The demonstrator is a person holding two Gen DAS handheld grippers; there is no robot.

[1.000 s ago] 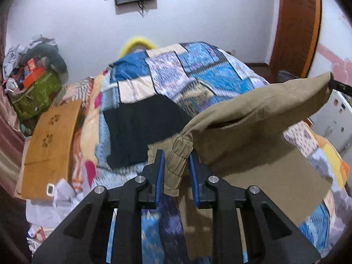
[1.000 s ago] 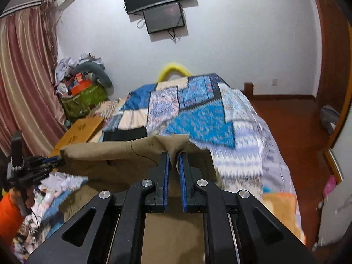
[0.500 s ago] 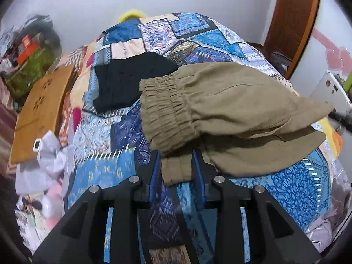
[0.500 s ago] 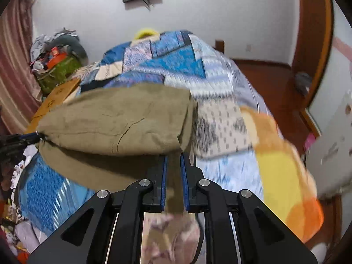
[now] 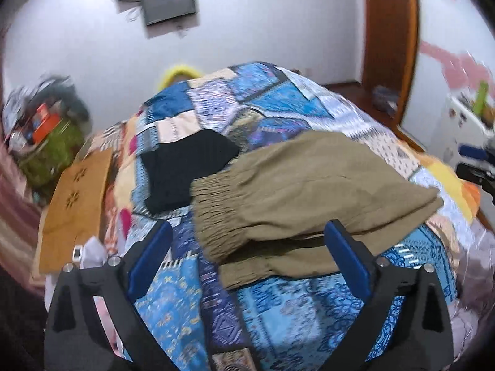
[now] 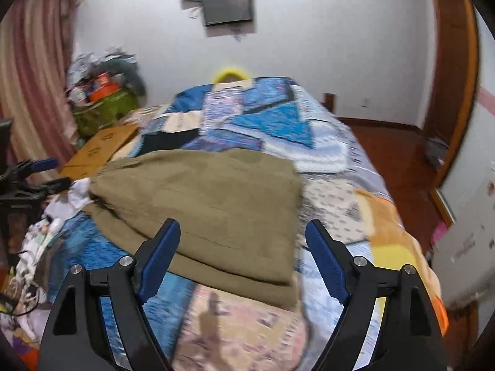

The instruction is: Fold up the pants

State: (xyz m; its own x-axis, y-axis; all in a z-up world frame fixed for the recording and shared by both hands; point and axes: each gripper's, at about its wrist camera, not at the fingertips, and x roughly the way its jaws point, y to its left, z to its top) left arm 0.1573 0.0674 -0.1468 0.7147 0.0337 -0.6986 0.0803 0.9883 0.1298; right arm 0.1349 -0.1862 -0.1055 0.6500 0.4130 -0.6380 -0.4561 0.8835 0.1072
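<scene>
The olive-brown pants [image 5: 303,191] lie folded over on the patchwork bedspread [image 5: 278,309], elastic waistband to the left. They also show in the right wrist view [image 6: 210,204]. My left gripper [image 5: 247,247] is open and empty, just in front of the waistband end. My right gripper [image 6: 241,247] is open and empty, just in front of the pants' near edge. The left gripper also shows at the left edge of the right wrist view [image 6: 34,176], and the right gripper at the right edge of the left wrist view [image 5: 476,167].
A black garment [image 5: 185,170] lies on the bed behind the pants. A brown cardboard box [image 5: 74,204] and a green bag [image 5: 52,151] with clutter stand to the left of the bed. White cloth [image 6: 74,198] lies by the bed's left edge. A wooden door [image 5: 389,40] is at the right.
Both grippers let go of the pants and opened wide. The pants, held up a second ago, now lie folded on the bed, and both grippers have drawn back a little.
</scene>
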